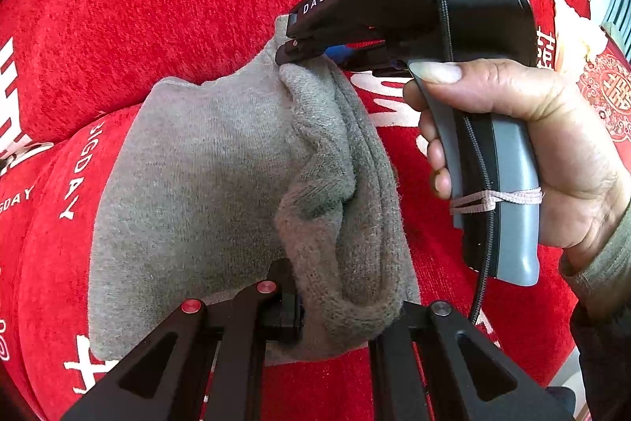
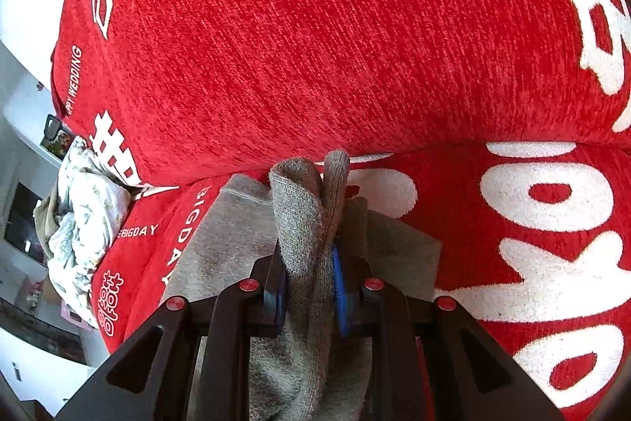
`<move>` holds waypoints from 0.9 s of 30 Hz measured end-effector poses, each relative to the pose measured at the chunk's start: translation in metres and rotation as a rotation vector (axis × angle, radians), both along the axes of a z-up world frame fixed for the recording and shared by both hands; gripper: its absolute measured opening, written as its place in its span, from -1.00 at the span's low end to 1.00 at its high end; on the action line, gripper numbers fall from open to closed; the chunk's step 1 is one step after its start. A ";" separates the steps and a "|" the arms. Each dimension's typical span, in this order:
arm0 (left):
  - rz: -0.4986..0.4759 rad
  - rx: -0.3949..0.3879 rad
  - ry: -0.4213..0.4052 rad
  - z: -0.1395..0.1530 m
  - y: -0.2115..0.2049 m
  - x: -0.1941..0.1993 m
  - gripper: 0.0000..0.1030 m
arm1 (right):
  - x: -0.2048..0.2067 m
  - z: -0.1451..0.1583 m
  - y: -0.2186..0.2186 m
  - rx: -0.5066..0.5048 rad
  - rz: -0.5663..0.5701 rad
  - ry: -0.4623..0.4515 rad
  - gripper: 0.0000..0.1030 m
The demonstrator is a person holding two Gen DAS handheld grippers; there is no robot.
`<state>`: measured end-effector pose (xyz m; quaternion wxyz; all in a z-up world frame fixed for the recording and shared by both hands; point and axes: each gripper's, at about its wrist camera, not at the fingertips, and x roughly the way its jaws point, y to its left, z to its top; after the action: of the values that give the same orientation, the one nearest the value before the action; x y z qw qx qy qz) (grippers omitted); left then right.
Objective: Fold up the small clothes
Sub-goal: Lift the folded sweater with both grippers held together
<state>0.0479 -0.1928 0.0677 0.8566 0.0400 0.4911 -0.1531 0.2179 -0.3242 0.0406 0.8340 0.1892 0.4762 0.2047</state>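
The grey knit garment (image 1: 205, 192) lies half-folded on the red sofa cover (image 1: 138, 6); flattening and later folds appear left. The right gripper (image 2: 309, 287) clenches its edge at twelve o'clock, and the left gripper (image 1: 315, 318) clamps the near edge at six o'clock.

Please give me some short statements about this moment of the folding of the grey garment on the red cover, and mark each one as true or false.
1. The grey knitted garment lies on a red plush cover with white lettering. True.
2. The right gripper has its jaws wide open with nothing between them. False: its blue-padded jaws pinch a bunched fold of the grey garment.
3. The left gripper is shut on the garment's near edge. True.
4. The garment is spread flat in one layer. False: one edge is lifted and rolled over onto the rest.
5. A crumpled white patterned cloth lies at the left end of the red cover. True.
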 end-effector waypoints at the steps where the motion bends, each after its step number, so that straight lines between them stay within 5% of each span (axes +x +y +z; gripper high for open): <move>1: -0.001 0.001 -0.001 -0.001 0.000 0.000 -0.81 | -0.001 -0.001 -0.002 0.000 -0.001 0.000 -0.60; 27: -0.003 0.061 -0.013 -0.013 -0.006 0.002 -0.81 | -0.003 -0.034 -0.020 0.022 -0.056 0.056 -0.60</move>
<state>0.0498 -0.1986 0.0550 0.8579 0.0676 0.4900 -0.1391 0.2148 -0.3443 0.0069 0.8235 0.2173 0.4917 0.1813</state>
